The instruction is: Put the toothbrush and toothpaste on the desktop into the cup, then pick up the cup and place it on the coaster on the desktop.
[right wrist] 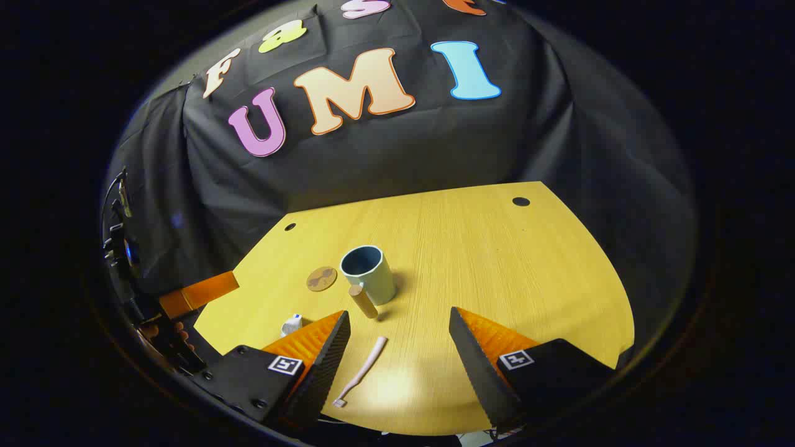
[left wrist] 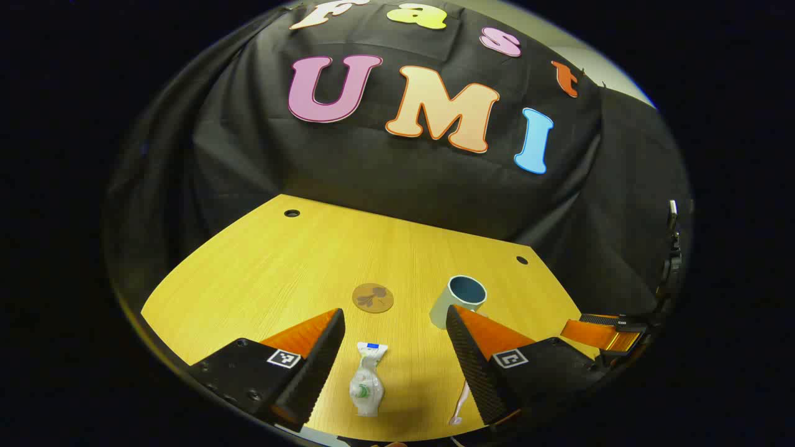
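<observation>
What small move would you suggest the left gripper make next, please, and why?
Probably lower the left gripper onto the toothpaste. It is open, the tube lies flat on the desk between its fingers, and the cup stands empty beyond, with the toothbrush also on the desk.

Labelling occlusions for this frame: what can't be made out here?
- Toothbrush, left gripper view: mostly hidden behind the left gripper's finger.
- Toothpaste, right gripper view: partly behind the right gripper's finger.
- Cup, left gripper view: base covered by a fingertip; handle seen in the right gripper view.
- Coaster: pattern too small to read.
</observation>
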Tool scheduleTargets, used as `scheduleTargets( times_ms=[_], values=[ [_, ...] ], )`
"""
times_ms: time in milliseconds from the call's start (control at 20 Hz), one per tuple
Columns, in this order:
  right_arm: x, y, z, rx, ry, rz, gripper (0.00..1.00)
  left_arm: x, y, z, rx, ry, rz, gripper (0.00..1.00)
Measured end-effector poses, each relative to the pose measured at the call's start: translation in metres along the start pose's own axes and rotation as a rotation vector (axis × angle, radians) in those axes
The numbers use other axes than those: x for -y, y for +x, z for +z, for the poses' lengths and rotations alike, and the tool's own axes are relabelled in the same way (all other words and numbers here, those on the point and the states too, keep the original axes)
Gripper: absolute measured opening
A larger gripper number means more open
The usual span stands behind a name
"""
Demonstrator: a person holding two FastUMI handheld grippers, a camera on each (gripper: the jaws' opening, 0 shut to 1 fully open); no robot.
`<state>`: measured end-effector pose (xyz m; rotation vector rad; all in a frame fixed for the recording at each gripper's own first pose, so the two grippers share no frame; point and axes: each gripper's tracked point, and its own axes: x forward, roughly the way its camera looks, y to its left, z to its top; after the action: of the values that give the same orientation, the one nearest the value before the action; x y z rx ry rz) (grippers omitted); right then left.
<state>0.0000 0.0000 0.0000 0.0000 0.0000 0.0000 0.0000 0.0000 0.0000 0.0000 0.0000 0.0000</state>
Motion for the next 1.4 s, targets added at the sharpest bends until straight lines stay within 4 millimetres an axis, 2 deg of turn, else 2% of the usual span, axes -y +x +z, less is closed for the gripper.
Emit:
scheduleTargets(
  times_ms=[50, 150, 250, 350, 600, 650, 750, 800, 850, 900, 950, 1000, 1050, 1100, 1150, 1400],
  values=[
    [0.001, 0.0, -0.003, -0.008, 0.0, -0.004, 0.99, -0.001, 0.0, 0.0, -0.005, -0.003, 0.001, 0.95],
    [0.001, 0.001, -0.005, -0.02, 0.004, -0.025, 0.94, 0.0, 0.001, 0.0, -0.021, 0.004, -0.013, 0.95],
    [-0.001, 0.0, -0.003, -0.015, 0.017, -0.038, 0.99, -0.003, 0.0, 0.004, -0.024, 0.041, -0.033, 0.95],
    [-0.005, 0.0, -0.005, -0.02, 0.03, -0.065, 0.99, -0.011, 0.0, 0.007, -0.03, 0.078, -0.055, 0.95],
    [-0.015, 0.003, -0.016, -0.023, 0.066, -0.152, 0.99, -0.024, 0.001, -0.004, -0.1, 0.082, -0.128, 0.95],
    [-0.019, 0.004, -0.017, -0.024, 0.077, -0.158, 0.94, -0.029, 0.001, -0.005, -0.11, 0.085, -0.133, 0.95],
    [-0.025, 0.007, -0.021, -0.03, 0.095, -0.159, 0.94, -0.031, 0.003, -0.006, -0.116, 0.091, -0.138, 0.95],
    [-0.026, 0.01, -0.022, -0.033, 0.095, -0.163, 0.99, -0.034, 0.005, -0.006, -0.118, 0.092, -0.142, 0.95],
    [-0.028, 0.012, -0.025, -0.041, 0.088, -0.165, 0.99, -0.037, 0.007, -0.005, -0.119, 0.093, -0.144, 0.95],
    [-0.03, 0.016, -0.027, -0.056, 0.08, -0.171, 0.94, -0.04, 0.008, -0.007, -0.125, 0.092, -0.144, 0.95],
    [-0.033, 0.02, -0.031, -0.075, 0.072, -0.171, 0.94, -0.043, 0.01, -0.009, -0.137, 0.089, -0.143, 0.95],
    [-0.037, 0.025, -0.034, -0.096, 0.065, -0.163, 0.99, -0.044, 0.011, -0.008, -0.138, 0.087, -0.147, 0.95],
    [-0.042, 0.032, -0.039, -0.124, 0.052, -0.154, 0.99, -0.047, 0.013, -0.009, -0.142, 0.085, -0.147, 0.95],
    [-0.043, 0.039, -0.044, -0.152, 0.037, -0.156, 0.99, -0.05, 0.015, -0.011, -0.154, 0.082, -0.145, 0.95],
    [-0.042, 0.046, -0.051, -0.189, 0.018, -0.163, 0.94, -0.054, 0.016, -0.015, -0.168, 0.08, -0.143, 0.95],
    [-0.039, 0.075, -0.088, -0.391, -0.013, -0.193, 0.94, -0.079, 0.02, -0.018, -0.18, 0.05, -0.082, 0.95]
  ],
)
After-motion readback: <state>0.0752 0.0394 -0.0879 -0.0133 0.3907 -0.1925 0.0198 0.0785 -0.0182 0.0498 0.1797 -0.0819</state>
